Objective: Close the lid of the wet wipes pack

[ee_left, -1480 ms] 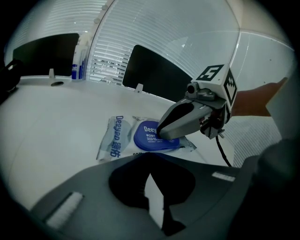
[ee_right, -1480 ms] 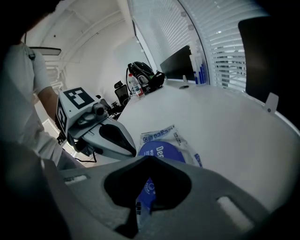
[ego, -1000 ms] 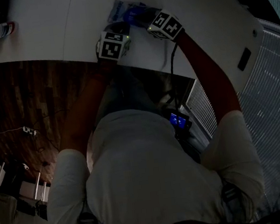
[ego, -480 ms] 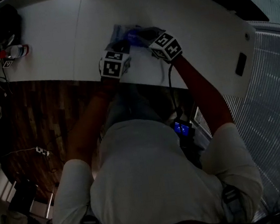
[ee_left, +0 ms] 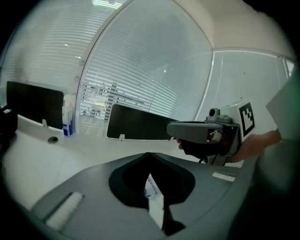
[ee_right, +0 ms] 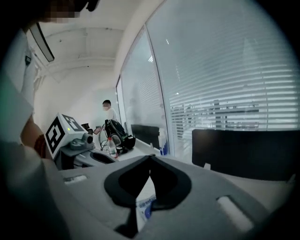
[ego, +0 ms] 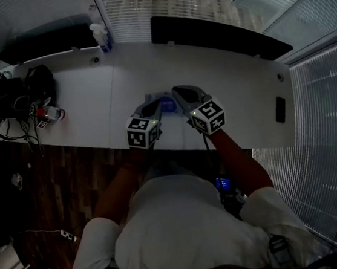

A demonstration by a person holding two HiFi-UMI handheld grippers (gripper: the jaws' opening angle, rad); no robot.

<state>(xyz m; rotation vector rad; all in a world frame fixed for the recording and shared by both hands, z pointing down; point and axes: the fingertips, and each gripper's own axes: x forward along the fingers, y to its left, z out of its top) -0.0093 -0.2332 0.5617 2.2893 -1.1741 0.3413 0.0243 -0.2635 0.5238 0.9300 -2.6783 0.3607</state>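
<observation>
My left claw (ee_left: 150, 154) is closed: its two jaws meet at the tips and nothing is held between them. Through the dark hole behind the tips I see a narrow piece of the wet wipes pack (ego: 164, 105), white with small blue print, lying below the jaws. My right claw (ee_right: 150, 157) is closed in the same way and also empty, and the pack shows under it too, with a blue patch.

From the head view, the pack lies flat on the white desk (ego: 236, 86), close to the near edge and about at the middle of its length. The tips of both claws are over it, the left one at its left side and the right one at its right side. I cannot tell whether they touch it, and I cannot tell whether the lid is open or shut.

Near the left end of the desk stands a small bottle (ego: 52, 113), just beside a black bag (ego: 34, 86) with cables. A spray bottle (ego: 101, 35) and a long dark panel (ego: 211, 34) stand along the far edge. A small dark flat object (ego: 280, 109) lies near the right end.
</observation>
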